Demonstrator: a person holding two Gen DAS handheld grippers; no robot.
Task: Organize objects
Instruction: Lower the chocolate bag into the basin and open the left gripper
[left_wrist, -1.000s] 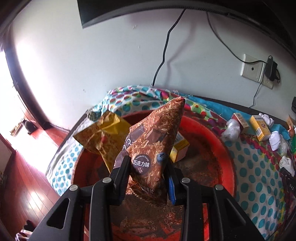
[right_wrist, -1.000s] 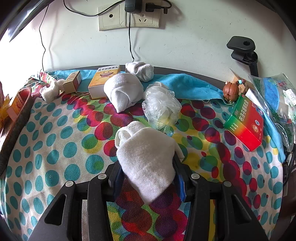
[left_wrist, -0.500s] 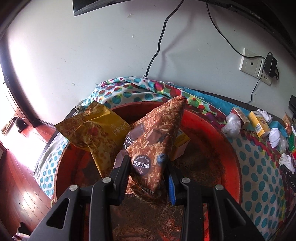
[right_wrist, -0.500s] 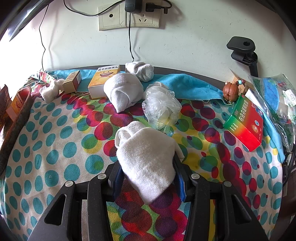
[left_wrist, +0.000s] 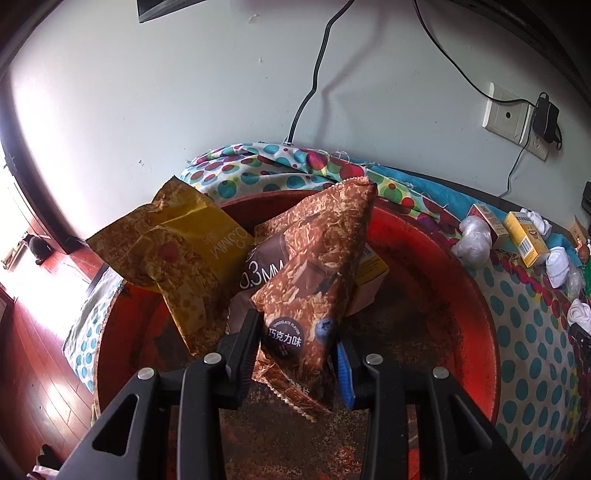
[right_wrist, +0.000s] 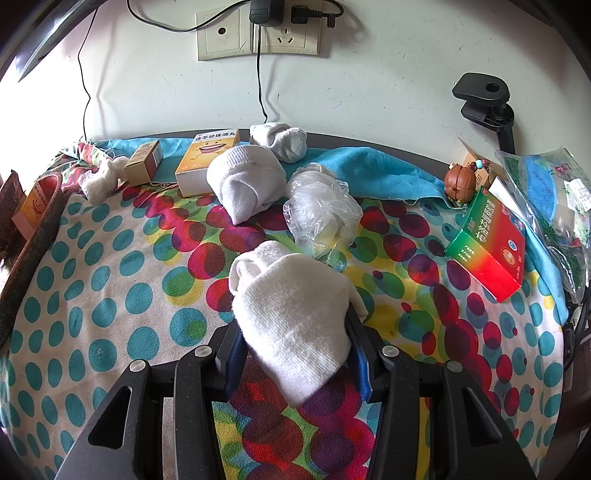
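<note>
My left gripper (left_wrist: 297, 350) is shut on a brown chocolate snack bag (left_wrist: 314, 266) and holds it above the red round tray (left_wrist: 454, 258). A yellow snack bag (left_wrist: 181, 251) leans in the tray's left side, and a yellow box (left_wrist: 371, 266) lies behind the brown bag. My right gripper (right_wrist: 295, 354) is shut on a rolled white sock (right_wrist: 291, 310) just above the dotted cloth (right_wrist: 110, 266).
On the cloth lie another rolled white sock (right_wrist: 243, 184), a smaller sock (right_wrist: 279, 140), a crumpled clear plastic bag (right_wrist: 321, 214), an orange box (right_wrist: 205, 158), a small brown box (right_wrist: 144, 160) and a green-red box (right_wrist: 489, 243). The tray's rim (right_wrist: 33, 236) is at the left.
My left gripper has moved nearer the tray with the brown bag; the yellow bag now looks larger and further left. The right gripper and its sock have stayed still.
</note>
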